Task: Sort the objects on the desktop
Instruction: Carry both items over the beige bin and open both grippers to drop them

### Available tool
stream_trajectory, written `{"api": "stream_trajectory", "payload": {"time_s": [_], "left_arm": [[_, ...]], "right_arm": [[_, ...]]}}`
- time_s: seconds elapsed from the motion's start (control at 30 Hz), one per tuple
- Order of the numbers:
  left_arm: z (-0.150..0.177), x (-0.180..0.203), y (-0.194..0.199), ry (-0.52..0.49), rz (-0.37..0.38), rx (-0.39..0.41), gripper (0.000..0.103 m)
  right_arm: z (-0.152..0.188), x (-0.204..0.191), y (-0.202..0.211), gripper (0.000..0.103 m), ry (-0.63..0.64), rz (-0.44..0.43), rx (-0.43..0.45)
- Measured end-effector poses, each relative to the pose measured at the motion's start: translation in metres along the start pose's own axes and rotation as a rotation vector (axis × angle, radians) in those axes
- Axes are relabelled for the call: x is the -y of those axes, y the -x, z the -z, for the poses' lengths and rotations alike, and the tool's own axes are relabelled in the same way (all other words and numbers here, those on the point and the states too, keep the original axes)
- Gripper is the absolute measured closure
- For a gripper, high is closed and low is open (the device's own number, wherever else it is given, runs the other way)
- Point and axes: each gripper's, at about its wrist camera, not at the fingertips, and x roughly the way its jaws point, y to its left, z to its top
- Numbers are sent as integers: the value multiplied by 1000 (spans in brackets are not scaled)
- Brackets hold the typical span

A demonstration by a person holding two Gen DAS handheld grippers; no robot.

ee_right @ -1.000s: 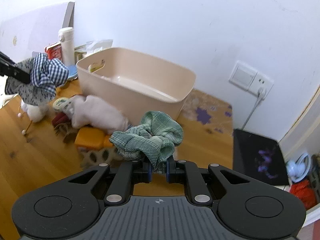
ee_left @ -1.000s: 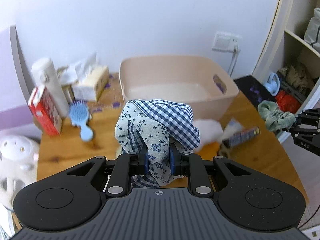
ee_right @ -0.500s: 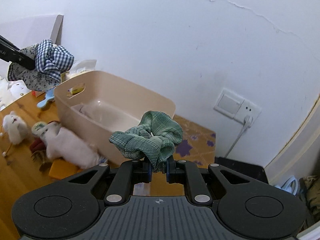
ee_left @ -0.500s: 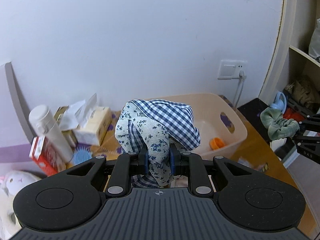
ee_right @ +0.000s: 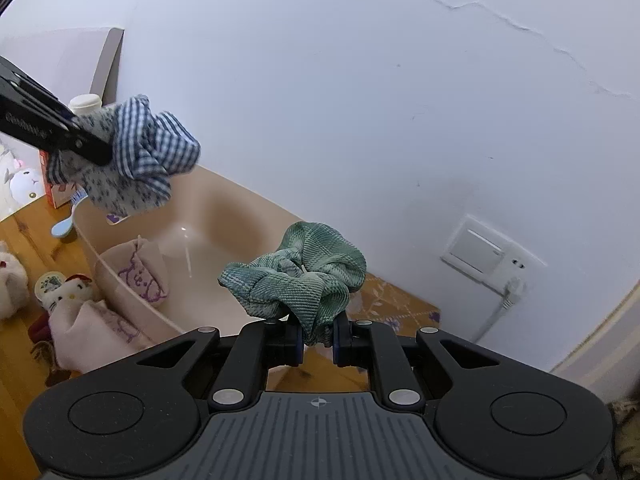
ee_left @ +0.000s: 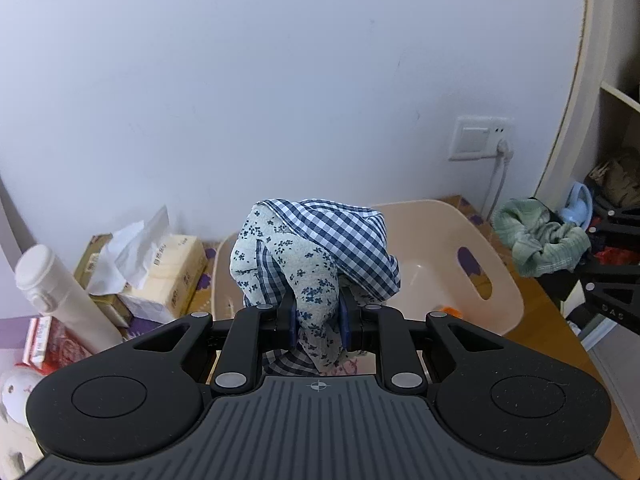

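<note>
**Two scrunchies held above a beige storage bin**

From the left wrist camera we see the left gripper [ee_left: 317, 316] clamped on a blue scrunchie [ee_left: 316, 256] — part gingham check, part small floral print — which bunches up above the blue pads and hangs a little below them. Behind it sits a beige plastic bin [ee_left: 476, 264] with an oval handle slot in its end wall and something small and orange on its floor. To the left of the bin we see a pack of tissues [ee_left: 168, 268] with a sheet sticking up, a white flask [ee_left: 60, 292] and a red carton [ee_left: 52, 344]. At the right edge the right gripper [ee_left: 600, 264] holds a green scrunchie [ee_left: 536, 240] in the air beside the bin's end. A wall socket [ee_left: 480, 138] with a plugged-in cable is on the white wall.

From the right wrist camera we see the right gripper [ee_right: 317, 342] closed tight on the green scrunchie [ee_right: 296, 280], a plaid-weave loop pinched at its lower edge. Beyond it lies the beige plastic bin [ee_right: 132, 300], with a pale pink embroidered pouch [ee_right: 144, 272] inside against the near wall. At upper left the left gripper [ee_right: 84, 140] grips the blue scrunchie [ee_right: 144, 156] above the bin's far end. On the wooden table [ee_right: 24, 232] outside the bin we see a plush toy in pink cloth [ee_right: 76, 312] and a light blue hairbrush [ee_right: 66, 220] — both near the bin's wall.
</note>
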Motion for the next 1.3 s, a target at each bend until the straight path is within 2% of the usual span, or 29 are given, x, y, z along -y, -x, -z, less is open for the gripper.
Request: {"api": "stream_trajectory", "payload": {"time_s": [0.47,0.73,0.9,0.93,0.97,1.0,1.07,1.1,1.17,1.2,1.27,1.3], "left_arm": [[10,8,-70,26,-18,-194,84],[19,10,-92,47,-38,-277,83],[23,11,-99,48,-30,-322,76],[24,12,-100,42,-32,-333,70],[24,13,-99,35,-35,-333,64],[25,13,-98,31,-40,-325,60],[26,12,-95,36,-46,-314,40],[26,11,-94,44,-50,-311,38],[26,9,-91,54,-52,-306,36],[26,9,-90,55,-51,-304,35],[25,7,-84,67,-49,-280,35],[25,5,-80,75,-46,-269,34]], "right_arm": [[-9,-14,-60,90,71,-96,-125],[-8,-24,-83,89,83,-136,-196],[-1,-26,-92,87,86,-140,-230],[1,-27,-92,83,90,-141,-230],[2,-28,-91,73,95,-139,-233],[4,-29,-91,69,97,-134,-235],[5,-27,-90,63,89,-133,-236],[5,-27,-89,60,83,-130,-236],[6,-27,-88,44,79,-122,-230],[6,-27,-85,42,76,-117,-215],[5,-26,-81,28,70,-119,-204],[5,-26,-79,25,71,-102,-196]]}}
